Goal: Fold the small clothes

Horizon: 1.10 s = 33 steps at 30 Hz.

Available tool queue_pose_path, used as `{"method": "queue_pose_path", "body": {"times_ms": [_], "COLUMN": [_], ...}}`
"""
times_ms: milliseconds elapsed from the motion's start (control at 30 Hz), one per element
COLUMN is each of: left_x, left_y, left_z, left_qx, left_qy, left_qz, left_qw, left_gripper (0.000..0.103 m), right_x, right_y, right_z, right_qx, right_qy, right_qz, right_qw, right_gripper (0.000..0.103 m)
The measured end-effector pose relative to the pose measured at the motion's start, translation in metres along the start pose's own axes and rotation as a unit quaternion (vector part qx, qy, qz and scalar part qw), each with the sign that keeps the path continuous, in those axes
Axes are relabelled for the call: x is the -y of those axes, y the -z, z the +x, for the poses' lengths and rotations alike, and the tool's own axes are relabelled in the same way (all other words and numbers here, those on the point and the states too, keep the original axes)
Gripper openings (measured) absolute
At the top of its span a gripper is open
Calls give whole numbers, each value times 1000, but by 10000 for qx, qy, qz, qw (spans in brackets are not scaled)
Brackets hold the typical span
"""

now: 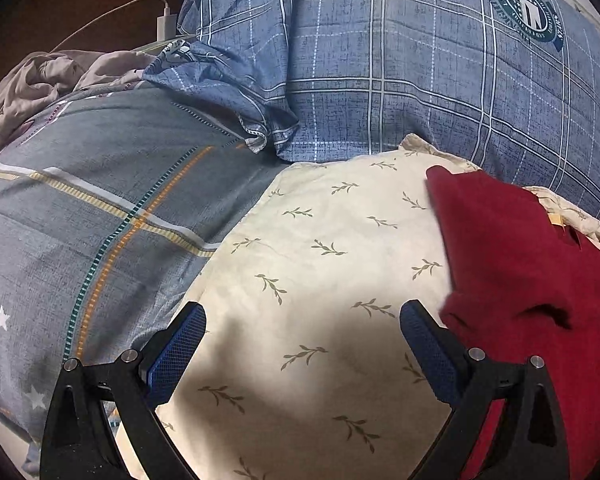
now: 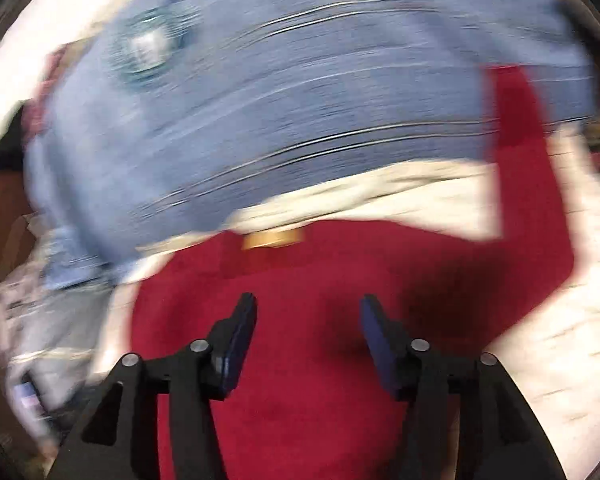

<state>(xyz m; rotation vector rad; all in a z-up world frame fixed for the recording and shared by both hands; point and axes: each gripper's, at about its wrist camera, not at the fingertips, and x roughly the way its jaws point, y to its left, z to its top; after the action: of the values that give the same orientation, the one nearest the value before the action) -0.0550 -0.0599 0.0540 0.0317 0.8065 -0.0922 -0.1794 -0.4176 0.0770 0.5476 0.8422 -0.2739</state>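
Observation:
A dark red garment (image 1: 520,264) lies on a cream sheet with a leaf print (image 1: 320,264), at the right of the left wrist view. My left gripper (image 1: 302,318) is open and empty over the cream sheet, just left of the garment's edge. In the blurred right wrist view the red garment (image 2: 312,280) fills the lower middle, with one sleeve (image 2: 520,140) stretched up to the right and a tan neck label (image 2: 274,239). My right gripper (image 2: 308,308) is open above the garment's body, holding nothing.
A blue plaid pillow (image 1: 400,60) with a round crest lies behind the cream sheet. A grey-blue striped duvet (image 1: 80,208) is at the left, with crumpled grey cloth (image 1: 40,80) and a white charger and cable (image 1: 166,24) beyond it.

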Motion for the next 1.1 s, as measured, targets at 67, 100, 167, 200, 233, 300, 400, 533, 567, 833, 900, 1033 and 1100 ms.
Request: {"method": "queue_pose_path", "body": {"times_ms": [67,100,167,200,233,300,400,533,567,833,900,1033,1100], "left_x": [0,0,-1,-1,-2,-3,-1,6,7,11,13,19,26], "left_y": [0,0,1,1,0,-1,-3,-3,-3,0,0,1,-2], "left_z": [-2,-2,-2,0,2,4,7,5,4,-3,-7,-23,-34], "left_qx": [43,55,54,45,16,1,-36,7,8,98,97,133,167], "left_qy": [32,29,-11,-40,-54,-24,15,-2,-1,-61,-55,74,181], "left_qz": [-3,2,31,34,17,-26,-34,91,110,199,219,304,367], "left_qw": [10000,10000,10000,10000,10000,10000,10000,10000,9999,9997,9997,9994,9990], "left_gripper": [98,98,98,98,98,98,98,98,98,98,98,98,98], "right_x": [-39,-58,-88,-98,-105,-108,-105,-99,-96,-34,-14,-14,-10], "right_y": [10,15,21,23,26,37,46,47,46,22,25,28,32], "right_z": [35,52,80,94,105,126,131,101,93,78,90,68,54], "right_qx": [-453,-512,-533,-572,-670,-868,-794,-632,-549,-306,-684,-462,-294], "right_qy": [-424,-425,-402,-394,-337,123,343,252,306,1144,1162,860,850], "right_qz": [-391,-590,-923,-1026,-1110,-1288,-1446,-1400,-1424,-899,-642,-609,-618], "right_qw": [9973,9960,9935,9923,9910,9878,9857,9878,9878,9889,9888,9934,9940], "right_gripper": [51,52,51,51,50,48,48,51,51,55,55,54,55]}}
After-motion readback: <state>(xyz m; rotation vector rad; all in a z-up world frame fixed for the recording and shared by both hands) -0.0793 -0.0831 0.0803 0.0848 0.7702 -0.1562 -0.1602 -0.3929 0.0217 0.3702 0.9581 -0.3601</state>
